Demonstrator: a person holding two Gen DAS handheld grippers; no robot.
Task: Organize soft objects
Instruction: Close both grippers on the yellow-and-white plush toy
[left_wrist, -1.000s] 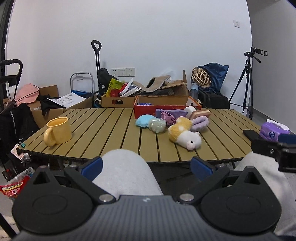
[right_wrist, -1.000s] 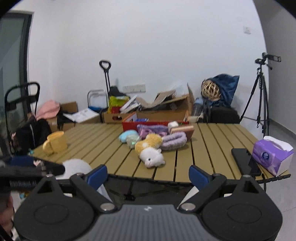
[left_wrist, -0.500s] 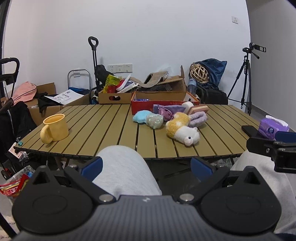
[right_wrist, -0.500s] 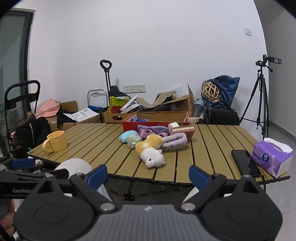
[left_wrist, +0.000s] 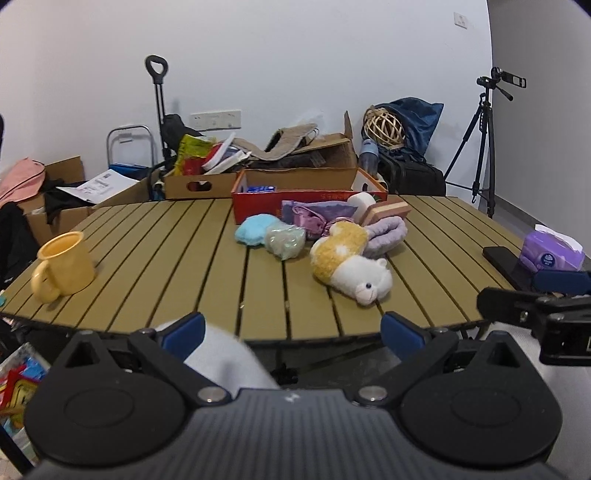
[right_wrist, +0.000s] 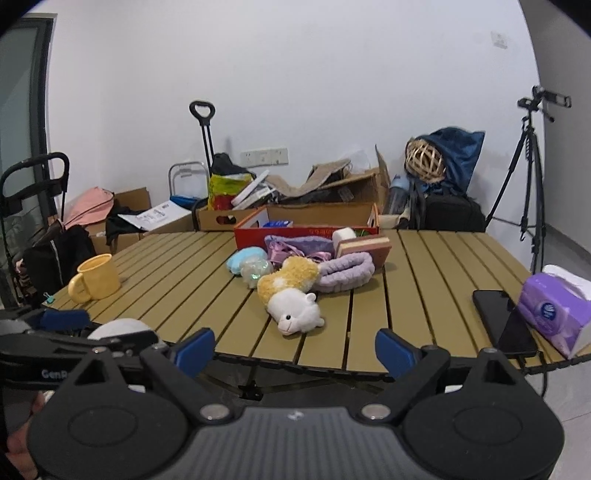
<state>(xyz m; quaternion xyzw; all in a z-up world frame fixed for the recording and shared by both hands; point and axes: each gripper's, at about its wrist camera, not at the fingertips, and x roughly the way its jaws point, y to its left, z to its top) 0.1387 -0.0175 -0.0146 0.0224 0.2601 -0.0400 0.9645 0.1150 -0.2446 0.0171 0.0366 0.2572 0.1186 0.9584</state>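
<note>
Both the left gripper (left_wrist: 291, 328) and the closing right gripper (right_wrist: 294, 345) stand apart and empty; ahead, the plush (right_wrist: 290, 295) looks light and squashy, best pinched across its yellow body.

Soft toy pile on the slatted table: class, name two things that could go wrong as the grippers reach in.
1. The yellow-and-white plush animal lies against the lilac knitted band; grabbing one may drag the other.
2. The black phone lies at the table edge beside the purple tissue pack; the right gripper, its jaws closing on nothing, could knock it off.
</note>
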